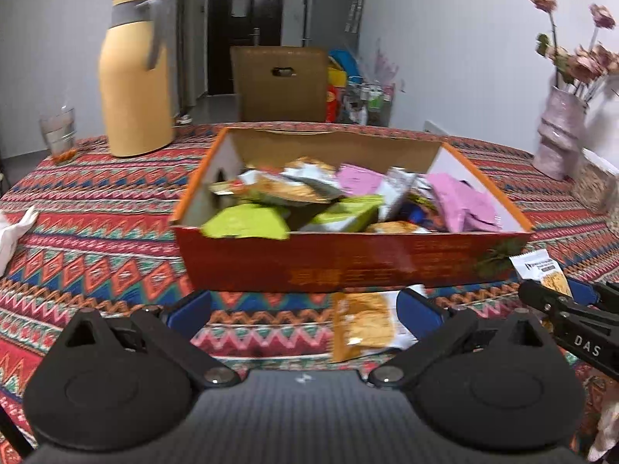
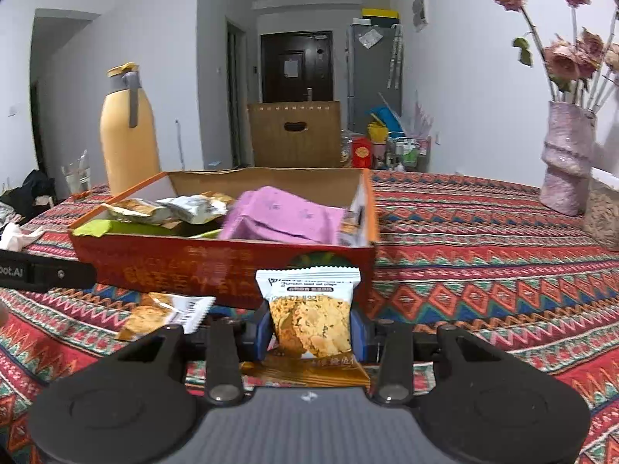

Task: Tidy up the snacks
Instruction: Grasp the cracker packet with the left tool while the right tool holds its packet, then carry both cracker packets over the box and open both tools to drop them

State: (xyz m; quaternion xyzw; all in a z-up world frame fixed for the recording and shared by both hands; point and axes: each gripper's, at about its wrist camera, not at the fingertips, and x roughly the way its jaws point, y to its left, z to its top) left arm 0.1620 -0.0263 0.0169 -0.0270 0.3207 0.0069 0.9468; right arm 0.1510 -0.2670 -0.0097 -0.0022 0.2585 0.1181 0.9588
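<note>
Snack packet held: a white and orange cookie packet (image 2: 314, 311) stands upright between the blue pads of the right hand-held gripper (image 2: 311, 328), its long axis running up and down, printed top edge uppermost.
Right hand-held gripper state: narrowed to the packet's width, pads pressing both side edges, so the packet is gripped.
Snack box: an open red cardboard box (image 2: 216, 266) sits on the bench (image 2: 483, 270) directly ahead of the held packet, its near wall just beyond the packet's top edge. It is already piled with green, pink and silver packets.
Key relation: the box opening lies forward of and above the packet, so by my reading the packet must rise over the near wall before release.
Loose packet: a second cookie packet (image 1: 363, 323) lies flat on the patterned cloth just in front of the box.
Left hand-held gripper (image 1: 303, 309) state: wide open and holding nothing, with the loose packet between its fingers, nearer the right-hand one.
Nearer hand: the left is nearer the loose packet; the right is nearer the box's right end.
Surroundings: a yellow flask (image 1: 133, 77) and a vase (image 1: 557, 131) stand well apart from the box.
</note>
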